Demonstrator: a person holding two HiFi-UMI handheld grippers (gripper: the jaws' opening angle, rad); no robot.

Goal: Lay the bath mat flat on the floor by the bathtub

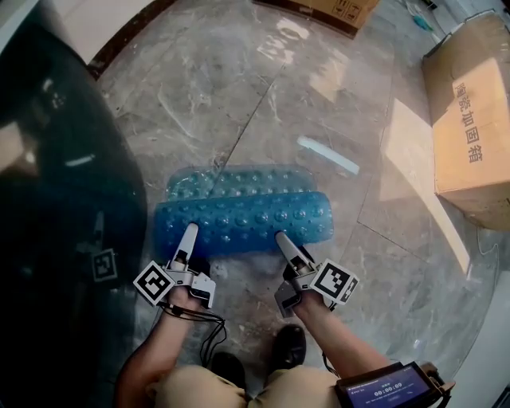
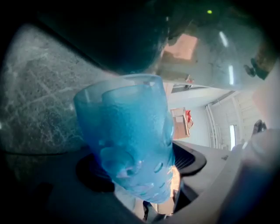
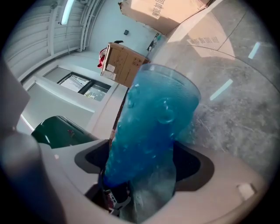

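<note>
A translucent blue bath mat [image 1: 239,211] with bubble-like suction cups lies folded over lengthwise on the marble floor, just right of the dark bathtub [image 1: 56,199]. My left gripper [image 1: 189,233] reaches its near edge on the left and my right gripper [image 1: 281,237] on the right. In the left gripper view the mat's fold [image 2: 131,140] sits deep between the jaws of the left gripper [image 2: 140,175], with a gap beside it. In the right gripper view the mat [image 3: 153,131] likewise stands between the spread jaws of the right gripper [image 3: 144,175]. Neither gripper's pads visibly press on it.
A large cardboard box [image 1: 470,119] stands at the right and another box [image 1: 319,9] at the far edge. A white strip [image 1: 328,154] lies on the floor beyond the mat. The person's shoes [image 1: 291,347] are just behind the grippers.
</note>
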